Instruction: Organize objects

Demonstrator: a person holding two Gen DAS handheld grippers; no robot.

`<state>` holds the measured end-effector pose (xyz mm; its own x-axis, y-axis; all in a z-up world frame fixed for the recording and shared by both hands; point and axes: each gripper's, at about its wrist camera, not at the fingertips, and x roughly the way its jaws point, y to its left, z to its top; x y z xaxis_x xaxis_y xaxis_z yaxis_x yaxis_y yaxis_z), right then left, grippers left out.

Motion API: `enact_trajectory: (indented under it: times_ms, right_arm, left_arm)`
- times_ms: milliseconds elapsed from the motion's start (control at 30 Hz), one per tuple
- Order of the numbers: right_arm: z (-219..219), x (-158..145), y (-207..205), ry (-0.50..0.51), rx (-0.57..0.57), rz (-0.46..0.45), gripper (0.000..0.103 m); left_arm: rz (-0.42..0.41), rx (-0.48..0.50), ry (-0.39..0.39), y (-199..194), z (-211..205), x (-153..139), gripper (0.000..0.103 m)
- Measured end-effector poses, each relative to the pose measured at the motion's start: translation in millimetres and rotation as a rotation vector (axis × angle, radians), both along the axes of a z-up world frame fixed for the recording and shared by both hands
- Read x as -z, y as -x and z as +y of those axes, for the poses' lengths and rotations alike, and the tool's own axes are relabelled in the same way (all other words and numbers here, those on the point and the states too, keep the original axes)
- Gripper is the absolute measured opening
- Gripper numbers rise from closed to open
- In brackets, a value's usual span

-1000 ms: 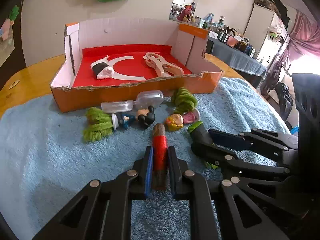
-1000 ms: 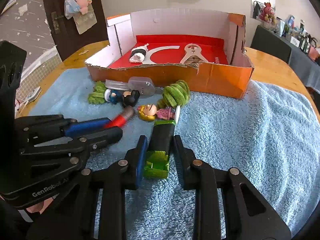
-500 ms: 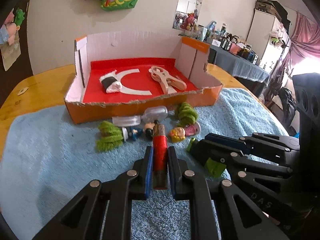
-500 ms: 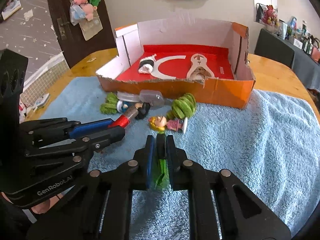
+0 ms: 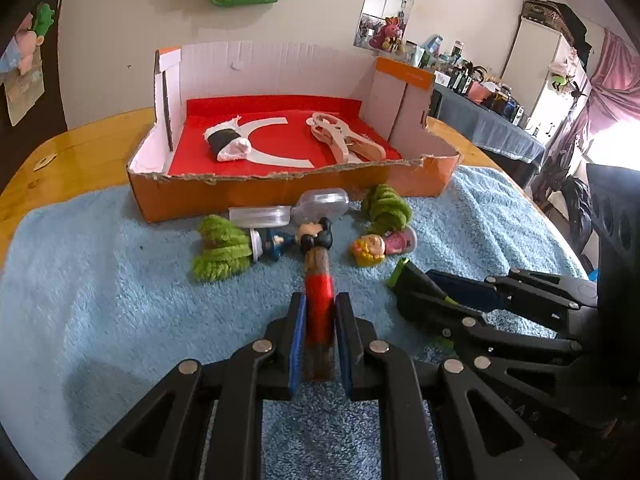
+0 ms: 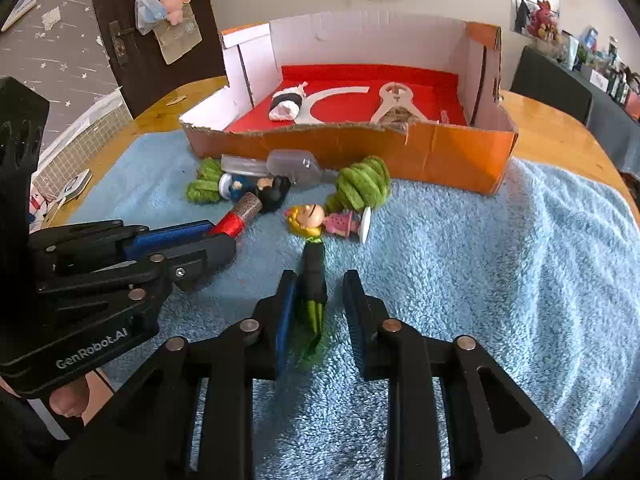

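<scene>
In the left wrist view, the left gripper (image 5: 319,322) is clamping a red-wrapped stick (image 5: 318,304) between its blue pads, jaws nearly together, and the stick's long axis is running straight out ahead along the fingers, its brown tip pointing at the black-eared figurine (image 5: 316,236) just beyond it. Farther ahead along that line the orange cardboard box (image 5: 280,192) is sitting with its torn front wall facing the tongs, a wooden clamp (image 5: 344,142) and a black-and-white roll (image 5: 228,144) lying on its red floor. To the right, the right gripper (image 5: 404,286) is reaching in over the blue towel (image 5: 100,300), a green-tipped dark object at its fingertips. In the right wrist view, the right gripper (image 6: 320,304) is standing with its jaws parted, and the dark clip with green end (image 6: 314,284) is lying between them against the left pad only, so it looks released or loosely rested, not pinched. Its long axis is pointing forward toward the blonde doll (image 6: 328,220) just ahead, with the box (image 6: 440,160) beyond that. The left gripper (image 6: 224,240) is showing to the left, the red stick (image 6: 240,216) jutting from it. Judging from this, the left hand is the one ready to carry, and the move ahead turns on lifting the stick forward over the front wall.
</scene>
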<state>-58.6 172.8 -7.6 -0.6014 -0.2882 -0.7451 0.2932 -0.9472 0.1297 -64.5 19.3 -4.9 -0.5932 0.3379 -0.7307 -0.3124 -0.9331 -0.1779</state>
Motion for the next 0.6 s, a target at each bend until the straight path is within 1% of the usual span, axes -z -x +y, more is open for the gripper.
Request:
enact_trajectory:
  times_ms: [67, 167, 200, 267, 333, 367, 400, 600]
  right_arm:
    - [0.9, 0.5, 0.7, 0.008, 0.001, 0.000, 0.023]
    - [0.6, 0.8, 0.2, 0.007, 0.002, 0.005, 0.023]
    - [-1.0, 0.9, -0.8, -0.004, -0.001, 0.010, 0.023]
    - [-7.2, 1.5, -4.2, -0.050, -0.015, 0.028, 0.023]
    - [-12.3, 1.5, -6.9, -0.089, -0.026, 0.042, 0.021]
    - [-13.5, 1.1, -7.9, -0.093, -0.031, 0.044, 0.013]
    - [-14.4, 0.3, -8.5, -0.090, -0.037, 0.042, 0.013]
    - [-12.3, -15.0, -9.6, -0.072, -0.031, 0.082, 0.013]
  left_arm:
    - [-0.006, -0.004, 0.001, 0.2, 0.0, 2.5, 0.015]
    - [-0.009, -0.007, 0.000, 0.3, 0.5, 5.3, 0.020]
    - [-0.010, -0.005, 0.001, 0.9, 0.6, 5.7, 0.022]
    - [-0.005, -0.003, 0.007, 1.1, 2.4, 6.9, 0.023]
    - [-0.001, -0.003, 0.014, 1.3, 3.8, 7.5, 0.023]
    - [0.002, -0.004, 0.017, 0.5, 4.2, 6.5, 0.017]
    - [0.004, -0.001, 0.018, 0.7, 4.5, 6.6, 0.015]
    - [0.020, -0.003, 0.014, -0.8, 5.2, -1.5, 0.015]
